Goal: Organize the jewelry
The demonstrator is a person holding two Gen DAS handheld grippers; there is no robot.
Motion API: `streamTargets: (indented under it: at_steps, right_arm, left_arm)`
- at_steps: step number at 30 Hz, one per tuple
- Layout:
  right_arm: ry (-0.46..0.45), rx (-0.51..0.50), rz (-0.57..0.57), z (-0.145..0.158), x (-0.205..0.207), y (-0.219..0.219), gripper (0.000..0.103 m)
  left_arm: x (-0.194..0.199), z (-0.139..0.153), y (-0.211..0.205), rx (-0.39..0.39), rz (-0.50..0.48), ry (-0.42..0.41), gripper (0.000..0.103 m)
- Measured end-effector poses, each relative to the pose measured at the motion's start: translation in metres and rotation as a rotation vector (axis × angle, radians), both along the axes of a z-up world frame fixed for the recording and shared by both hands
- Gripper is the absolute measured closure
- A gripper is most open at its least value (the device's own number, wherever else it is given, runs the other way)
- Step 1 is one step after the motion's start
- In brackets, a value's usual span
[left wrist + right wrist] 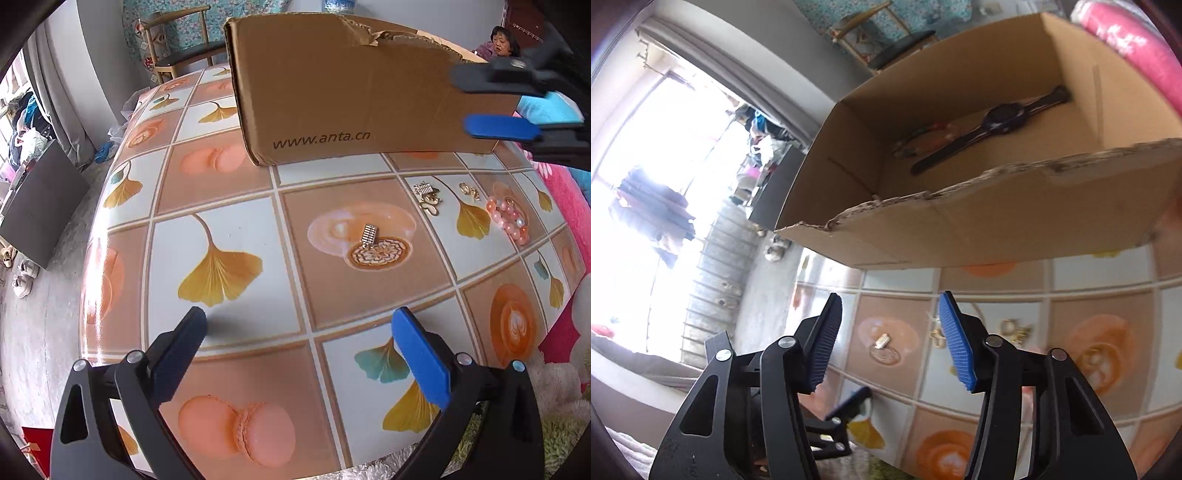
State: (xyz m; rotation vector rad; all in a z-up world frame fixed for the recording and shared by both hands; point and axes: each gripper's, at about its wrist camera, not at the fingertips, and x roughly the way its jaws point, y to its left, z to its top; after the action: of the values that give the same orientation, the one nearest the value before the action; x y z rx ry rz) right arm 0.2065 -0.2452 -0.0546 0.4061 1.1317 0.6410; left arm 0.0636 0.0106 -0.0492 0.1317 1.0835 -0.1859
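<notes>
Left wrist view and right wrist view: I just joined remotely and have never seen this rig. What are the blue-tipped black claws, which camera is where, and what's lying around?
The claws are two hand-held grippers, each with a fisheye camera looking along its fingers. One picture shows the left gripper, open and empty above the tablecloth. The other shows the right gripper, also holding nothing, near the cardboard box. A watch already lies inside the box. On the table remain a small gold charm, more gold pieces and a pink bead bracelet.
</notes>
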Motion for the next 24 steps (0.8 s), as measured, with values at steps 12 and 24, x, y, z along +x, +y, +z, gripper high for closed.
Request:
streamTargets:
  at_steps: [12,24]
  right_arm:
    - [-0.019,0.007,0.037,0.005,0.016,0.026,0.071]
    - [-0.056,0.000,0.068,0.006,0.010,0.033,0.070]
  left_arm:
    - [0.000,0.000,0.000,-0.002,-0.012,-0.005,0.004]
    - [0.001,0.000,0.001,-0.003,-0.014,-0.004,0.004]
